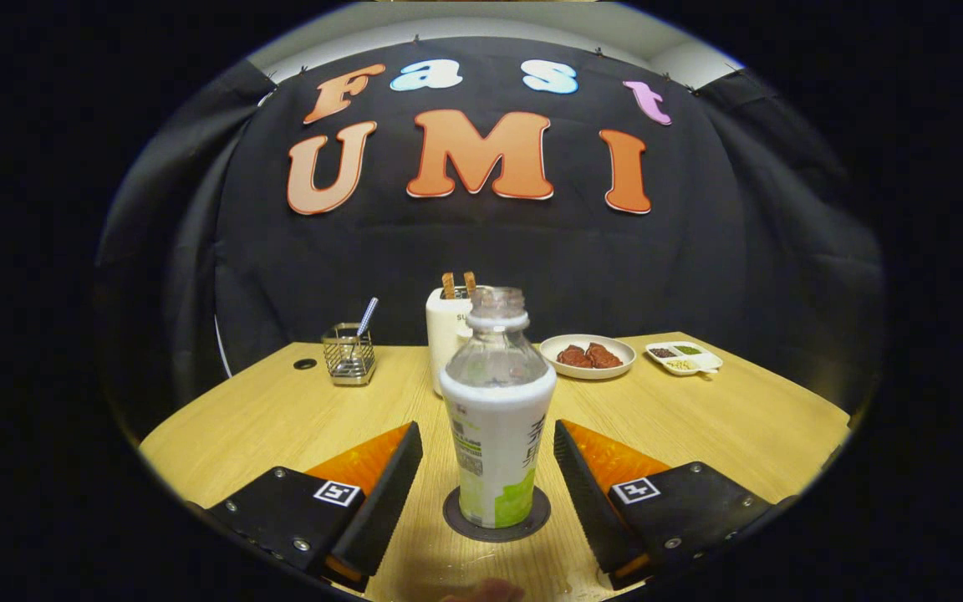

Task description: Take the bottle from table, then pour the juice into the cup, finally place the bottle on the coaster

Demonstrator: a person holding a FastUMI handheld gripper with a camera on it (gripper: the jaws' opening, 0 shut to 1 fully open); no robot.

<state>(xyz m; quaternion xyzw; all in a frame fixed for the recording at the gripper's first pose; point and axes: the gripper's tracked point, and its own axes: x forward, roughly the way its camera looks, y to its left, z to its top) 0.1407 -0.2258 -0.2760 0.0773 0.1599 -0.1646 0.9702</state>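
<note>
A clear bottle (496,418) with a white and green label and no cap stands upright on a dark round coaster (496,516) on the wooden table (264,410). My gripper (488,468) is open, with one finger on each side of the bottle and a gap between each pad and the label. Behind the bottle stands a white cup (448,339), partly hidden by the bottle's neck, with two brown sticks rising from it.
A wire holder (349,354) with a utensil stands at the back left of the table. At the back right sit a plate of brown food (588,357) and a small divided dish (684,358). The black cloth wall closes the back.
</note>
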